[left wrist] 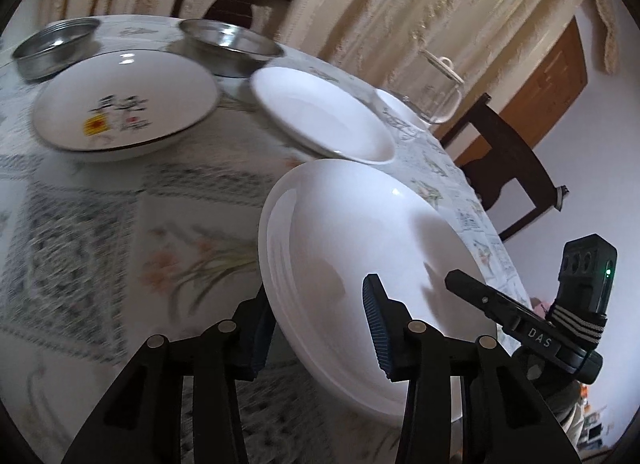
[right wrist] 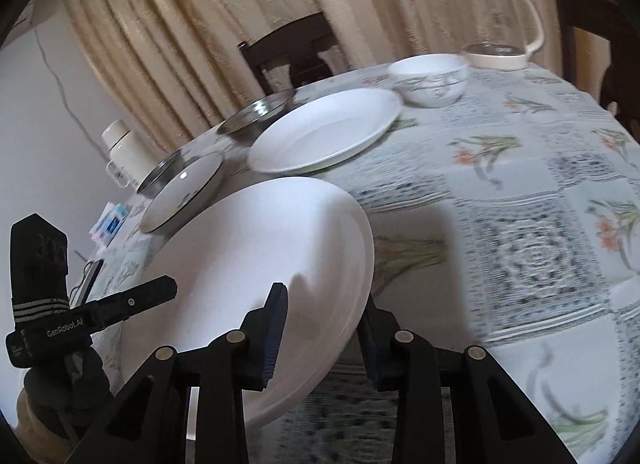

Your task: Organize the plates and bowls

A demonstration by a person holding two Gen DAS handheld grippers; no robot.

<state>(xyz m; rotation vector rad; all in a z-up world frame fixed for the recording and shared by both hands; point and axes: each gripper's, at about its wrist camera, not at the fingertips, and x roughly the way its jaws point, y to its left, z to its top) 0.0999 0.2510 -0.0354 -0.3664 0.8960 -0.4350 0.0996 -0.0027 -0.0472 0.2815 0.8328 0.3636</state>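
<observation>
**Inspector A:** Containers first. In the left wrist view, two steel bowls (left wrist: 54, 49) (left wrist: 232, 46) stand at the far side of the table (left wrist: 80, 232); nothing shows inside either. Before them lies a decorated plate (left wrist: 124, 102) with a dark rim, bare but for its printed motif, and a plain white plate (left wrist: 320, 116), also bare.

**Inspector B:** And the grippers?

**Inspector A:** Both pinch one large white plate (left wrist: 360, 248), held tilted above the flowered cloth near the table's front edge. The left gripper (left wrist: 316, 344) has one pad under the rim and one on the upper face. The right gripper (right wrist: 320, 340) clamps the opposite edge likewise, jaws narrowed to the plate's thickness.

**Inspector B:** Differences between views?

**Inspector A:** The right wrist view alone shows a small white bowl (right wrist: 428, 78) with a grey pattern just beyond the plain plate, its inside hidden, a white flask (right wrist: 128, 156) at the table's far left edge, and the glass kettle (right wrist: 496, 20) complete. The left view shows that kettle only blurred, and alone shows the decorated plate's motif. Each view catches the other gripper at its margin.
</observation>
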